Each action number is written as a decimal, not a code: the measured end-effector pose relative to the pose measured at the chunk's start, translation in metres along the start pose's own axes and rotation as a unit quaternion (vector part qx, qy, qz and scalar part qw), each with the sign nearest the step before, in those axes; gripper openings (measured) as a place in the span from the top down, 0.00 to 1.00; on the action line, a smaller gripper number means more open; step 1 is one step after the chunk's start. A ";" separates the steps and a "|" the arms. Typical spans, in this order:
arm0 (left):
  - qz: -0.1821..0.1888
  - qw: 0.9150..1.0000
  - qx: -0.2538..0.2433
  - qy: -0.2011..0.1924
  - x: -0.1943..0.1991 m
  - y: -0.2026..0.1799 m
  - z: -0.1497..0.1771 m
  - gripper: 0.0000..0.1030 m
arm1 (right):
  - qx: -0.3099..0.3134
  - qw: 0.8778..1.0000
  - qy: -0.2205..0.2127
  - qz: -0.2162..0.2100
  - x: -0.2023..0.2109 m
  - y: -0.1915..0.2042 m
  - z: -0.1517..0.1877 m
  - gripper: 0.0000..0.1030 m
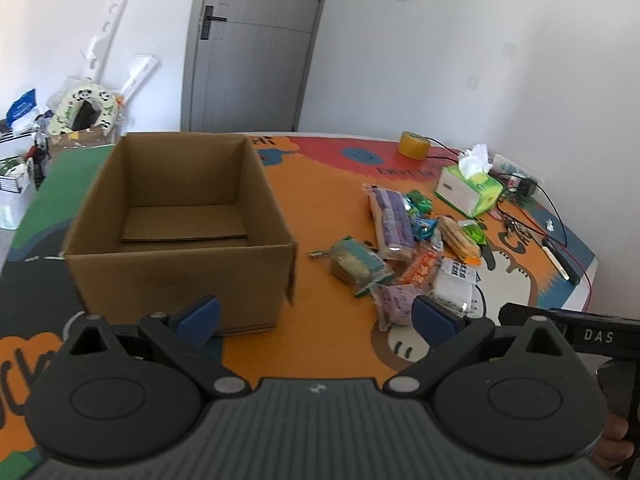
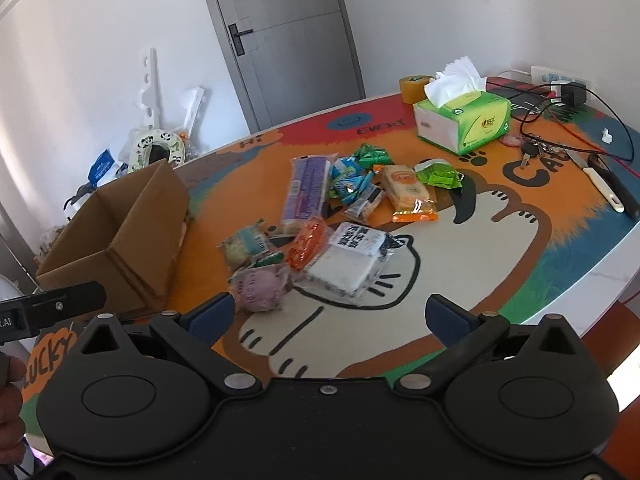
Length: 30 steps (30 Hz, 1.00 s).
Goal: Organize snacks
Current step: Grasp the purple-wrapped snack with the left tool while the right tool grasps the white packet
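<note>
Left gripper (image 1: 316, 318): blue-padded fingers spread wide, nothing between them, held above the table mat (image 1: 332, 344) just short of the near wall of the cardboard box (image 1: 180, 268). Right gripper (image 2: 330, 320): fingers likewise spread and empty, hovering over the white cat print at the near side of the mat, with bare mat between the pads. The snacks (image 2: 332, 220) lie in a loose pile ahead of the right gripper and to the right of the box, apart from it. Nearest are a pale purple packet (image 2: 260, 288) and a white packet with black lettering (image 2: 352, 260); behind them sit an orange packet (image 2: 310, 242), a long purple pack (image 2: 306, 188), an orange biscuit pack (image 2: 408, 192) and green wrappers (image 2: 438, 174). Several packets overlap, so the count and the print are not legible. Open mat runs between the pile and the box and along the near edge. The box stands open-topped, holding only a flat cardboard sheet (image 1: 184, 236) on its floor. At the far right a tissue box (image 2: 464, 120), a tape roll (image 2: 414, 86), cables (image 2: 560, 114) and keys (image 2: 534, 148) crowd the table edge. Part of the other gripper's body and a hand are cut off at each frame's side.
</note>
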<state>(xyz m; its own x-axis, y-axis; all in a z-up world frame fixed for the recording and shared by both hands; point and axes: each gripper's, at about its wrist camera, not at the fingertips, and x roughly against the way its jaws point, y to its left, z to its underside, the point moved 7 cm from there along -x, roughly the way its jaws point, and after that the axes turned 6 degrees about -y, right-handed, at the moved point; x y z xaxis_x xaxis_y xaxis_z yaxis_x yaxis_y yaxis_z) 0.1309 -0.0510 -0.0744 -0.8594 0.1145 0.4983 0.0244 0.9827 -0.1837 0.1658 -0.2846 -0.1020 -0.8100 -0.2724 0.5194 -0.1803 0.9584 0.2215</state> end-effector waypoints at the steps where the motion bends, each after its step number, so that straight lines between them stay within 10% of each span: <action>1: 0.003 1.000 -0.001 0.002 -0.004 -0.003 0.001 0.02 | -0.001 1.000 0.001 0.001 -0.002 -0.002 0.001 0.00; 10: 0.022 1.000 -0.009 0.010 -0.036 -0.023 0.003 0.03 | -0.014 1.000 -0.003 0.000 -0.021 -0.030 0.006 0.01; 30: 0.045 0.997 -0.010 0.055 -0.098 -0.053 0.020 0.27 | -0.005 0.997 0.031 -0.064 -0.068 -0.027 0.010 0.63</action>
<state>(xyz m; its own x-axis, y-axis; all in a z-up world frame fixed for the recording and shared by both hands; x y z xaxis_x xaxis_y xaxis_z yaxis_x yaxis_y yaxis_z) 0.2033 -0.1170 -0.1307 -0.7926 0.2158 0.5702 0.1098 0.9705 -0.2147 0.2201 -0.2913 -0.1511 -0.7439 -0.3980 0.5368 -0.2746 0.9144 0.2975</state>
